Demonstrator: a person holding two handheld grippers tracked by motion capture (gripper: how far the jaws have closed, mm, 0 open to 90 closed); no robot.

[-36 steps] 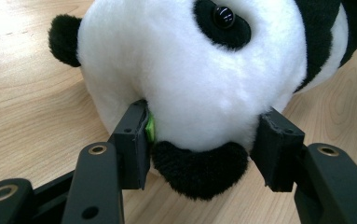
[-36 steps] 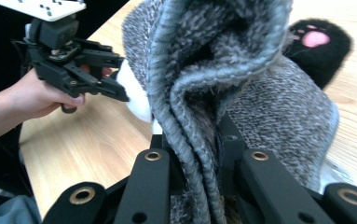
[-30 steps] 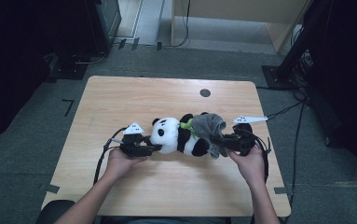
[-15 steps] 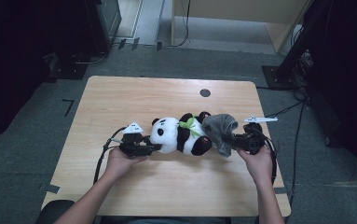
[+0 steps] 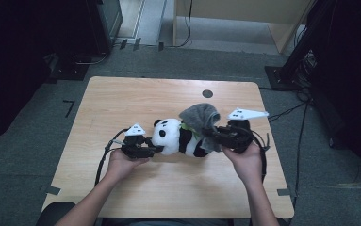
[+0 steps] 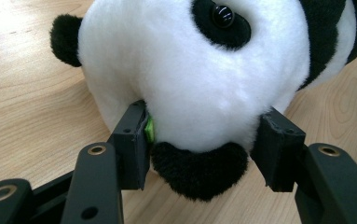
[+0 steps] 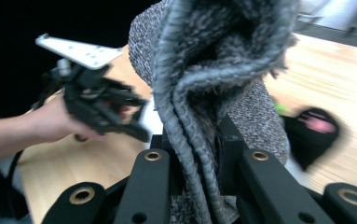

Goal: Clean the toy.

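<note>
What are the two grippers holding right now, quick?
Left gripper: closed on the panda toy, squeezing its head.
Right gripper: closed on the grey cloth.

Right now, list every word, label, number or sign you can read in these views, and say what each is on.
None: no readable text in any view.
Panda: plain black and white plush, no tag in sight.
Grey cloth: plain knit, no label.
Grey plate on the left tool: small dark dots, no letters.
Table: bare wood and a round dark spot, no marking.
</note>
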